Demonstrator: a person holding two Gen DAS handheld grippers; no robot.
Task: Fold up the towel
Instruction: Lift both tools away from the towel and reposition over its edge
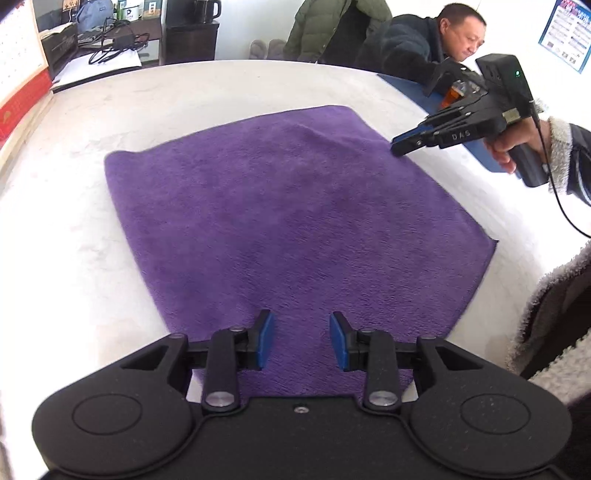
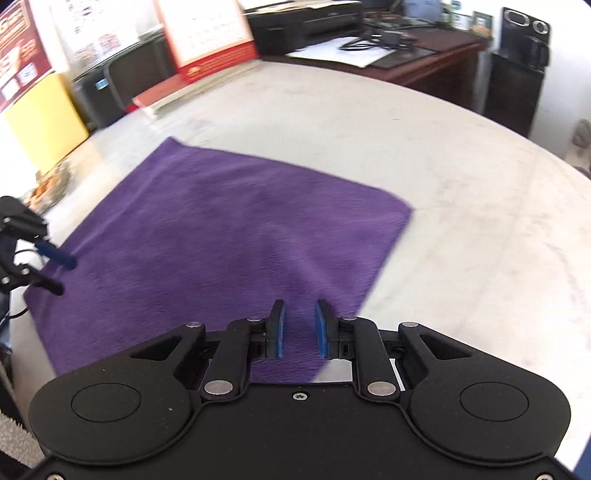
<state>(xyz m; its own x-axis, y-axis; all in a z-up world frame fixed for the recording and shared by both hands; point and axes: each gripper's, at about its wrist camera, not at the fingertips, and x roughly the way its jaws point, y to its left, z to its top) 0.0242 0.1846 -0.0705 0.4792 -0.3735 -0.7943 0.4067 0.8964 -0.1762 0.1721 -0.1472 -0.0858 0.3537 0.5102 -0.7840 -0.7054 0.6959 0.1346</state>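
Broadly, a pale, faintly smudged counter [image 1: 110,110] fills both views, curving away under the fisheye lens. Spread flat on it lies the purple towel [image 1: 280,206], one layer, roughly square, with a slight ripple near its far edge.

Beyond the counter, a dark wooden desk [image 2: 436,55] carries a black printer [image 2: 306,22], loose cables and papers, and a red-bordered calendar [image 2: 207,37] leans at the counter's far side. A seated person in a dark jacket [image 1: 406,40] bends over a blue board at the counter's far right.

Nearer, the left gripper [image 1: 302,339] hangs over the towel's near edge, its blue-padded jaws moderately apart with only cloth beneath them, nothing pinched. The right gripper [image 2: 299,328], held by a hand [image 1: 513,144] in a fleece cuff, is above the towel's right corner; its jaws stand narrowly apart, gripping nothing. In the left wrist view its tips sit just at the towel's right-hand edge; whether they touch the cloth I cannot tell.
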